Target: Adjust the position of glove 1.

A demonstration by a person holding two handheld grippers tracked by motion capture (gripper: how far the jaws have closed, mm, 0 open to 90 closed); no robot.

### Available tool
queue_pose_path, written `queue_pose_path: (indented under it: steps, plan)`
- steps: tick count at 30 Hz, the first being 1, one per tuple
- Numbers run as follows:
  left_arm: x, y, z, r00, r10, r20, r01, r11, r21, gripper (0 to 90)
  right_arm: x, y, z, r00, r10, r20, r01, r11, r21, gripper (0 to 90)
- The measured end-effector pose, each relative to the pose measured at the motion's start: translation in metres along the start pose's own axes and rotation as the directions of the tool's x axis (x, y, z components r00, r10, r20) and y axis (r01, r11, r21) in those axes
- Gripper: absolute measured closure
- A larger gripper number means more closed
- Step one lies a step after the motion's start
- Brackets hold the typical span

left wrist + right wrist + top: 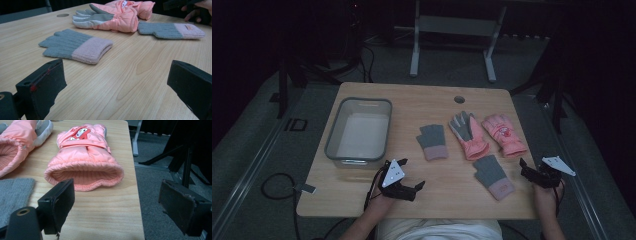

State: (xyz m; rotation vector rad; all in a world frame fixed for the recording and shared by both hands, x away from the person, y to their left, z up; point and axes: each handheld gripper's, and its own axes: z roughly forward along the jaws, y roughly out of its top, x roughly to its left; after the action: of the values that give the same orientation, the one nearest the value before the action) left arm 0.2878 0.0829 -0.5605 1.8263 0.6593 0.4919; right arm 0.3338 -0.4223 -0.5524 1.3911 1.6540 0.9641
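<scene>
— While both hands hang back at the near edge of the desk (422,97), what do you make out from above?

— Four gloves lie in a loose row: a grey knit glove (432,141), a second grey knit glove (493,176) nearer the person, and two pink padded gloves, one palm-up (468,135), one with a cartoon print (504,134). A grey tub (358,131) stands to the left, with nothing in it that I can see. The left tongs (411,186) hover near the tub's front corner, the right tongs (528,170) at the right edge. Neither holds anything.

— And along the left tongs?

— Its jaws gape wide, low over bare wood. The first knit glove (76,45) lies flat just ahead, cuff turned toward the jaws, not touched.

— Along the right tongs?

— Wide apart too. The printed pink glove (85,161) lies ahead, its open cuff facing the left jaw, near but clear of it.

— So which step is this?

— I'd judge it the approach, before any pick; sorting into the tub looks likely. Next, each pair of tongs would need to move forward, drop over a cuff and close. The padded cuff is bulky, so a deep bite seems wise.
</scene>
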Motion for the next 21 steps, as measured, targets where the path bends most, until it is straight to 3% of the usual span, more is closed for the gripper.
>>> queue_pose_path:
  steps: [5, 13, 21]
  plan:
    - [-0.0005, 0.0001, 0.0003, 1.0000, 0.003, -0.001, -0.003, 1.0000, 0.001, 1.1, -0.0024, 0.0000, 0.0000, 0.9993, 0.030, 0.021, -0.030, 1.000, 0.000, 15.6]
    - [-0.0004, 0.0001, 0.0002, 1.0000, 0.002, -0.002, -0.002, 1.0000, 0.001, 1.2, 0.0005, 0.0001, 0.0002, 0.9997, 0.006, 0.022, -0.006, 1.000, 0.006, 15.5]
    - [-0.0002, 0.0001, 0.0002, 1.0000, 0.001, -0.003, -0.001, 1.0000, 0.002, 1.2, 0.0033, 0.0074, -0.0047, 0.9999, 0.009, 0.006, -0.009, 0.998, 0.061, 14.7]
